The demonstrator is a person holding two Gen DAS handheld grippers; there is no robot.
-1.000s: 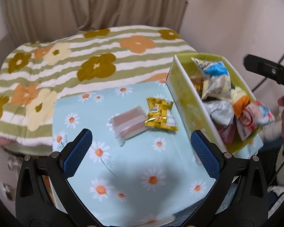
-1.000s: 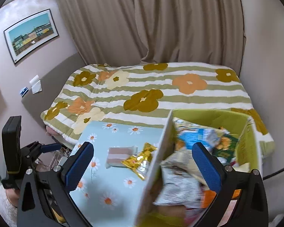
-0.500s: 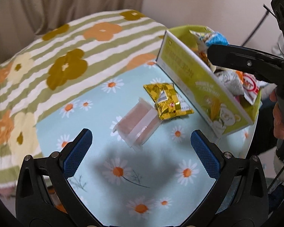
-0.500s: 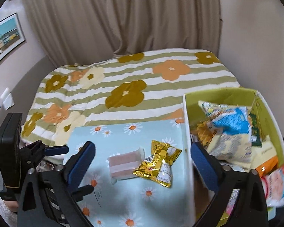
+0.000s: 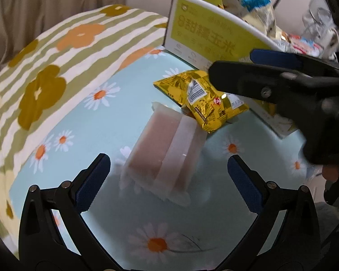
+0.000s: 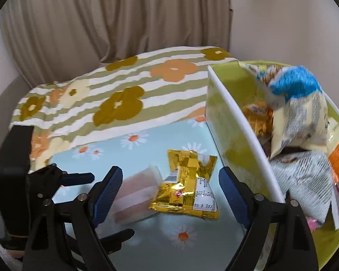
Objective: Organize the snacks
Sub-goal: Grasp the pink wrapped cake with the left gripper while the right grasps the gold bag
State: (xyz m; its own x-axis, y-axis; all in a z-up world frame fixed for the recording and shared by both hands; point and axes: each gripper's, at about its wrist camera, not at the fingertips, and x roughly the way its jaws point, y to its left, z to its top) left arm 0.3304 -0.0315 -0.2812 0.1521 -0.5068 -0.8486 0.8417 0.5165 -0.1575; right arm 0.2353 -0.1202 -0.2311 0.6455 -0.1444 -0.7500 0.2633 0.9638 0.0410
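A gold snack packet [image 6: 187, 187] was seen lying flat on the worktop [image 5: 106, 117], which was covered by a pale blue cloth printed with daisies, and its one corner was rested on a translucent pink-filled packet [image 5: 167, 155] lying just beside it. Both packets were placed close against the white outer wall of a yellow-green box [image 6: 232, 122], in which further snacks were heaped, among them a blue and cream bag [image 6: 298, 103] standing above the rim. The right hand-held gripper [image 6: 169, 194] was held above the gold snack packet with its jaws apart; they had just been closing, the packet was framed between them, and no pad was seen pressed on it. The left hand-held gripper [image 5: 167, 178] was held over the translucent pink-filled packet with its jaws wide apart, and nothing was gripped. In the left wrist view the right hand-held gripper was seen crossing in front of the box. Behind the worktop a bed [image 6: 128, 90] with a striped, flowered cover was seen, and beige curtains [image 6: 115, 15] were hung beyond it.
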